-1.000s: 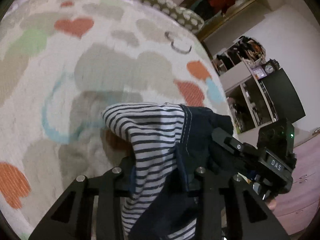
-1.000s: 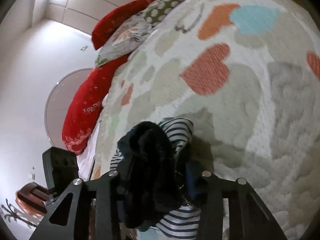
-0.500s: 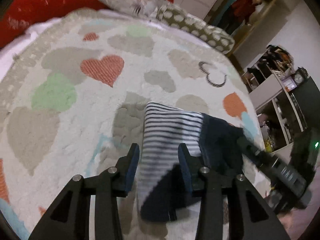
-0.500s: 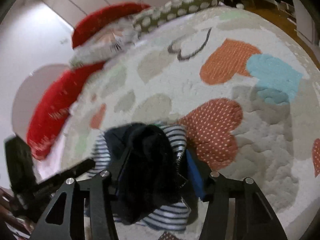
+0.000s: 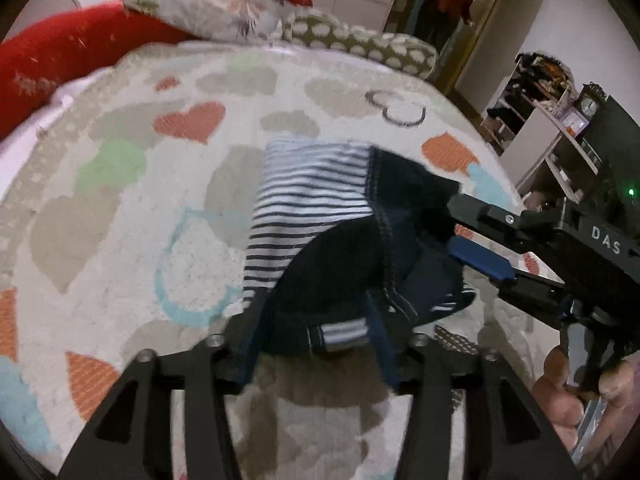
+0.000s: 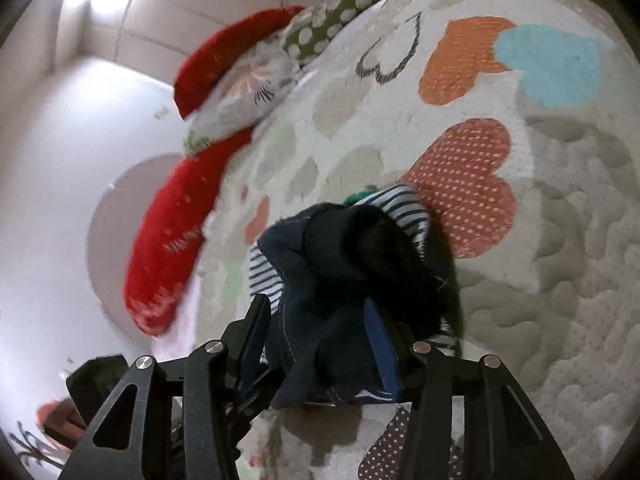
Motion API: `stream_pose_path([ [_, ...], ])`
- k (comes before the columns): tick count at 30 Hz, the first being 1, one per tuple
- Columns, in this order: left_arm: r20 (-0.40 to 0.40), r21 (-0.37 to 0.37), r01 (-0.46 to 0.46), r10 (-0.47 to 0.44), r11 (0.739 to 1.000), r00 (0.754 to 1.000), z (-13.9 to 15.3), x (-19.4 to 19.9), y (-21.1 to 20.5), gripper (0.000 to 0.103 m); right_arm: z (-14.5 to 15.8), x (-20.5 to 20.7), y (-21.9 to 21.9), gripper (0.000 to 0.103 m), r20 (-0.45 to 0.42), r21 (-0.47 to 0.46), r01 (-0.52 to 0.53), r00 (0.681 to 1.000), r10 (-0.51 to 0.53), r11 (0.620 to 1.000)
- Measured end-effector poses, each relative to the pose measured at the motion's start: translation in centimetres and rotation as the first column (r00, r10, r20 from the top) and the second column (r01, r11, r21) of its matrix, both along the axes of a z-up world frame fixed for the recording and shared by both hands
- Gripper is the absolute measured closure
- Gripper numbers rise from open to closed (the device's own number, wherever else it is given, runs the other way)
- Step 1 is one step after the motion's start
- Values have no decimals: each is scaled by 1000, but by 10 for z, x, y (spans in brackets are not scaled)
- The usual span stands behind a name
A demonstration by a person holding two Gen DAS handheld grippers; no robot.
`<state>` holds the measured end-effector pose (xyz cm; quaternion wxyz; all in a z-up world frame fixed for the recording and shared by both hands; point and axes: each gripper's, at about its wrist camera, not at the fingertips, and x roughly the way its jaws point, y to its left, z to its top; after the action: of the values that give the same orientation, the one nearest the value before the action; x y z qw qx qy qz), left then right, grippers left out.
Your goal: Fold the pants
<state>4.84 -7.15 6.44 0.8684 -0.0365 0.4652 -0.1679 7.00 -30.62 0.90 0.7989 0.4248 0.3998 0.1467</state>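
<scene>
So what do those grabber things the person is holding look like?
Both are black, with two long flat fingers that have cut-out slots, silver screws, and blue pads at the tips. In the left wrist view the right gripper has white letters DAS on its body and a small green light. The left gripper looks the same up close.

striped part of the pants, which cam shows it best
The left wrist view: the striped part of the pants lies as a broad open panel. In the right wrist view only thin striped edges peek from behind the dark bunched fabric.
</scene>
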Motion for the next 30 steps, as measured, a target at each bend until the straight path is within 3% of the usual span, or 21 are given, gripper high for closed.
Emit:
stream_pose_path([
  [2,44,-8,-25,25,1000,999,14,-14,5,38,13,-15,-5,49,29,-43,33,999,-32,999],
  [9,135,-9,-91,91,996,987,42,-53,13,29,47,-71,-9,48,132,-172,104,988,-81,980],
  [12,169,11,-123,120,992,978,50,-66,17,29,52,-87,-10,48,155,-193,140,982,-110,971],
  [20,208,-30,-169,172,985,963,79,-97,31,29,66,-118,-4,48,191,-207,173,973,-134,963],
  [24,255,-42,-176,181,983,950,92,-112,34,21,77,-127,2,48,212,-206,172,969,-128,963],
  [30,286,-23,-191,189,981,939,99,-119,36,21,89,-135,10,45,241,-253,191,962,-130,948],
])
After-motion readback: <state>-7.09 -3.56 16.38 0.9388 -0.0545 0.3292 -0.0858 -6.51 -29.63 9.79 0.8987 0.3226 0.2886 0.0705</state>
